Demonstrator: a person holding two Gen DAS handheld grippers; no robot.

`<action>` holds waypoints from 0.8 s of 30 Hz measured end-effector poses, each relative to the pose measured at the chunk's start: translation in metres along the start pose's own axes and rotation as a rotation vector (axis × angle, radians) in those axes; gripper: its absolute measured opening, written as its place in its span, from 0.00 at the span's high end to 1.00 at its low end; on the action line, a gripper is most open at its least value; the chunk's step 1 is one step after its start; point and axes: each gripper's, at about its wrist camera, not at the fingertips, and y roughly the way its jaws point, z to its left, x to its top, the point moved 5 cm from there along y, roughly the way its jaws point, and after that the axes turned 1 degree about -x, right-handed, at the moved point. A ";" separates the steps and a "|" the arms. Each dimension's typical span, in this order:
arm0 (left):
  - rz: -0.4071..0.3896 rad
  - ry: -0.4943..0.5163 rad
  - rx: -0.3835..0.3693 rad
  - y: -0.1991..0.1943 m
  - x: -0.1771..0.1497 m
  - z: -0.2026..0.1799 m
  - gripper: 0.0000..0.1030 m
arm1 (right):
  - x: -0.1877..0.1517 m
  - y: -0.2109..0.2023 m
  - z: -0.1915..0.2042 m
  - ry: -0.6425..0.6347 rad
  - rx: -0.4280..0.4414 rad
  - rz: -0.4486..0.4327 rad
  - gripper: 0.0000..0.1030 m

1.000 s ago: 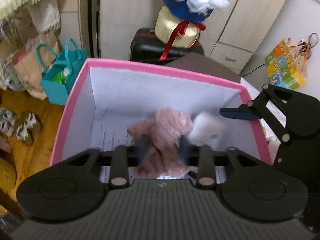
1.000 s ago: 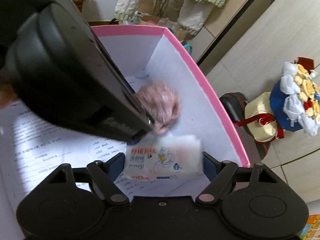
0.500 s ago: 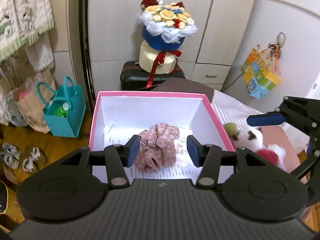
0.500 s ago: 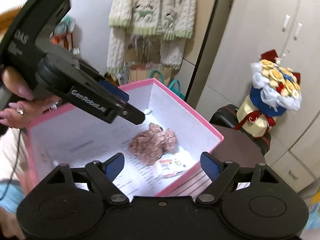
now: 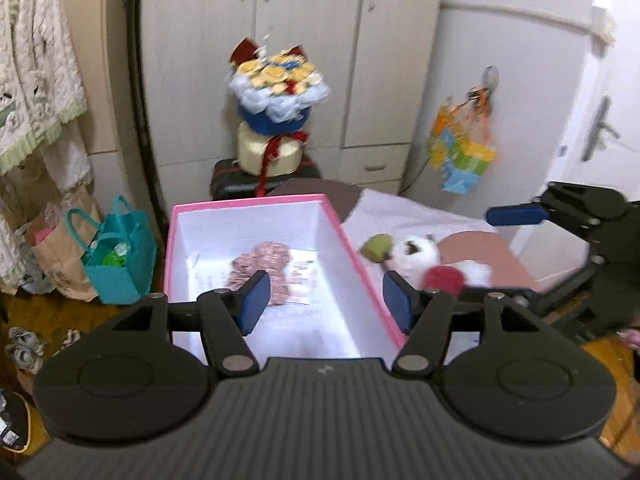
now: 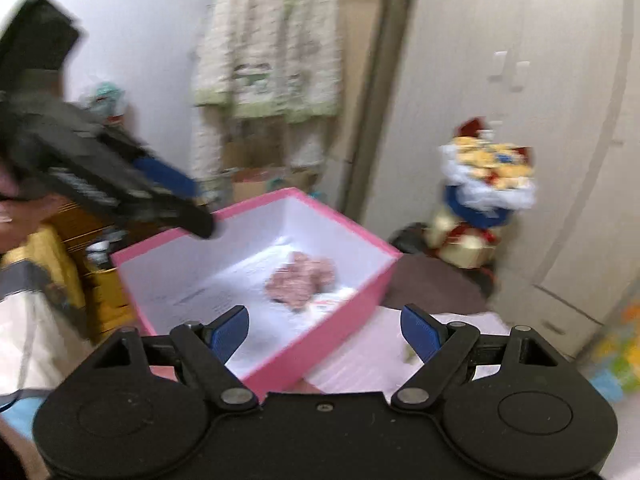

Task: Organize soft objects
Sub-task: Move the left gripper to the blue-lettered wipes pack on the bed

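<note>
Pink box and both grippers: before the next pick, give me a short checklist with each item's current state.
1. Pink scrunchie inside the pink box: ok.
2. Tissue pack inside the box beside it: ok.
3. Left gripper empty, jaws opening: ok.
4. Right gripper open and empty: ok.
5. Plush toy put away: not ok, it lies on the bed outside the box.
6. Room in the box for the toy: ok, apparently; much of the floor is bare.

In the box (image 5: pixel 256 204) a scrunchie (image 5: pixel 260 264) lies left of, perhaps touching, a tissue pack (image 5: pixel 304 270); a plush toy (image 5: pixel 424 260) lies outside, right.
</note>
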 end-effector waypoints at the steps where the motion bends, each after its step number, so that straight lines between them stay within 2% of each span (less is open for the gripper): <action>1: -0.009 0.000 -0.007 -0.007 -0.002 -0.006 0.38 | -0.003 -0.007 -0.001 0.007 -0.018 -0.013 0.16; 5: -0.039 0.041 -0.017 -0.034 -0.014 -0.031 0.36 | -0.016 -0.035 -0.003 0.053 -0.032 -0.051 0.16; 8: -0.037 0.061 -0.054 -0.043 -0.022 -0.048 0.36 | -0.025 -0.055 -0.001 0.067 -0.038 -0.070 0.16; 11: -0.039 0.083 -0.075 -0.049 -0.029 -0.064 0.36 | -0.036 -0.071 0.004 0.073 -0.007 -0.067 0.16; 21: 0.039 0.174 -0.203 -0.036 -0.057 -0.116 0.36 | -0.093 -0.104 0.015 0.092 0.019 -0.017 0.14; 24: 0.061 0.196 -0.228 -0.023 -0.067 -0.128 0.36 | -0.106 -0.116 0.015 0.128 0.042 -0.049 0.14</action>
